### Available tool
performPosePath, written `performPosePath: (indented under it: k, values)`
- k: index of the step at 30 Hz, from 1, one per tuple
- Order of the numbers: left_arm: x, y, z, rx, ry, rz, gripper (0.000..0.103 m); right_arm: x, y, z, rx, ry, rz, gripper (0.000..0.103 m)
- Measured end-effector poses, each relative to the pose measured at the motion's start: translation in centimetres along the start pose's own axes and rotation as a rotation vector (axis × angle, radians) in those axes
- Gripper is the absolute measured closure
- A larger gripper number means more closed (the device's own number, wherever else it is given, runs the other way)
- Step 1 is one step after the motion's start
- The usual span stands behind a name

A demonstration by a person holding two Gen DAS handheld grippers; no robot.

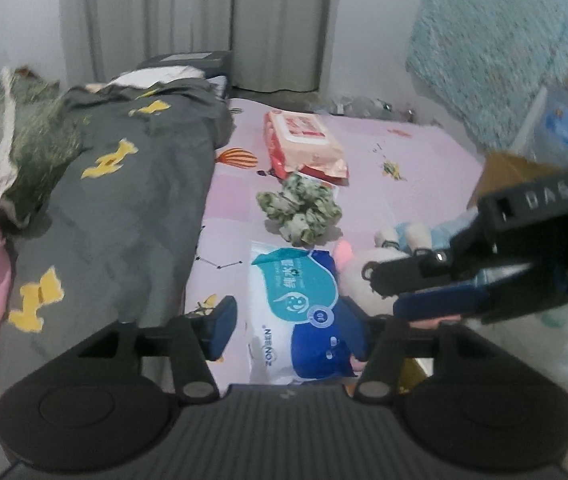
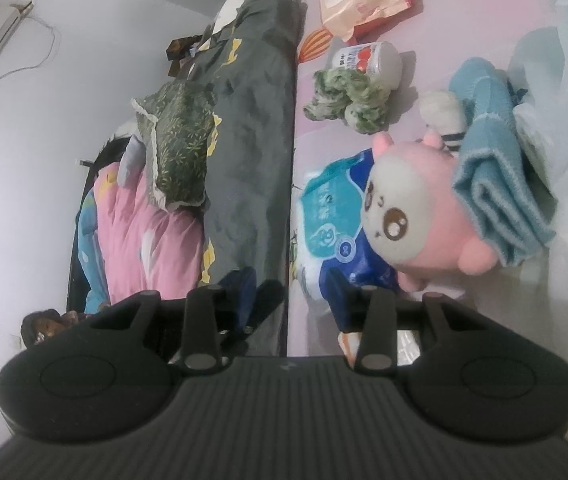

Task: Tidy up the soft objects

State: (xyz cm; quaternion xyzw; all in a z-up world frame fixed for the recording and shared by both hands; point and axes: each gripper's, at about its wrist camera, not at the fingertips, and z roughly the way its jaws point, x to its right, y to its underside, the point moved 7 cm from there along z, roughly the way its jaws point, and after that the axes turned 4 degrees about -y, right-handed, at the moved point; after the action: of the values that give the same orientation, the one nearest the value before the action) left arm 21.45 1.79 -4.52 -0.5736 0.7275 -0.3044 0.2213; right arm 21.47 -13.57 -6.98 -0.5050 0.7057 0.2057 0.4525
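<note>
On the pink bed sheet lie a blue-and-white wipes pack, a green-and-white scrunched cloth, a red-and-pink wipes pack and a pink plush toy beside a folded blue towel. My left gripper is open, its fingers on either side of the blue wipes pack. My right gripper is open and empty; it also shows in the left wrist view reaching in from the right over the plush toy. The blue wipes pack lies under the plush.
A grey quilt with yellow shapes and a green pillow fill the left side. A cardboard box and a teal fluffy blanket stand at the right. A white jar lies by the green cloth.
</note>
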Motion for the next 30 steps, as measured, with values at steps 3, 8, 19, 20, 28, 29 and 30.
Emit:
performPosePath:
  k: [3, 8, 19, 20, 28, 29, 30]
  values:
    - [-1.4, 0.1, 0.4, -0.026, 0.014, -0.076, 0.041, -0.3, 0.1, 0.4, -0.009, 0.008, -0.014, 0.064]
    - [-3.1, 0.9, 1.1, -0.079, 0.039, -0.171, 0.037, -1.3, 0.3, 1.3, -0.026, 0.022, -0.053, 0.064]
    - [-4.8, 2.0, 1.7, -0.150, 0.157, -0.291, 0.028, -1.6, 0.4, 1.6, -0.010, 0.096, -0.078, 0.064]
    - [-4.7, 1.9, 1.9, -0.153, 0.160, -0.290, 0.029, -1.4, 0.4, 1.8, -0.013, 0.106, -0.074, 0.064]
    - [-3.8, 1.5, 4.2, -0.198, 0.212, -0.284, 0.035, -0.6, -0.5, 3.1, -0.013, 0.179, -0.090, 0.064]
    - [-3.6, 1.4, 4.5, -0.201, 0.211, -0.280, 0.035, -0.4, -0.6, 3.3, -0.016, 0.188, -0.086, 0.064]
    - [-3.5, 1.3, 4.9, -0.206, 0.206, -0.271, 0.037, 0.0, -0.7, 3.5, -0.021, 0.200, -0.079, 0.064]
